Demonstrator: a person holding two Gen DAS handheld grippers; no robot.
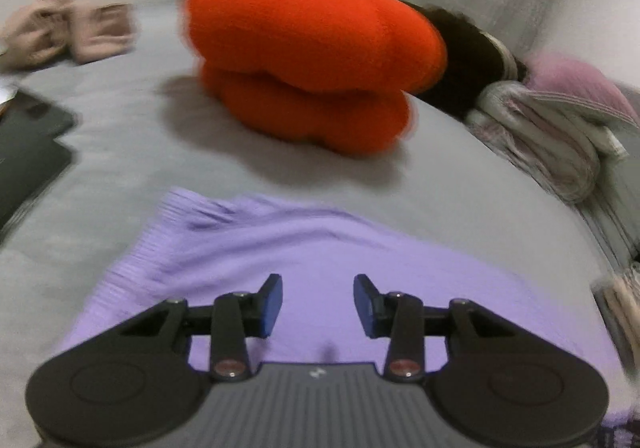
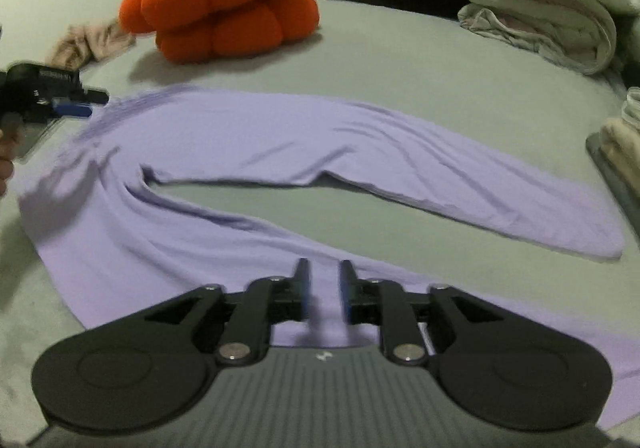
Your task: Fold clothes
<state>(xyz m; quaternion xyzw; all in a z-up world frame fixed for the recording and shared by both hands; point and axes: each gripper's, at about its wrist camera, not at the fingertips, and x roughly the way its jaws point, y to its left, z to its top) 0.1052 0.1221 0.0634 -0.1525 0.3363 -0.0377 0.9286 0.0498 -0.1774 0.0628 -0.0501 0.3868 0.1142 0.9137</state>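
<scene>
**Lilac leggings spread flat, both tongs empty above them**

The lilac leggings (image 2: 248, 136) lie on the grey bed (image 2: 400, 60), legs running long toward the right of the right wrist frame, waistband at the left edge. The right tongs (image 2: 323, 296) hover over the nearer leg, slightly spread, pinching nothing. The left tongs (image 1: 318, 306), also spread and empty, sit at the waistband end, nearer it.

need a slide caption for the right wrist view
Open right gripper above purple leggings spread on a grey bed.
</scene>
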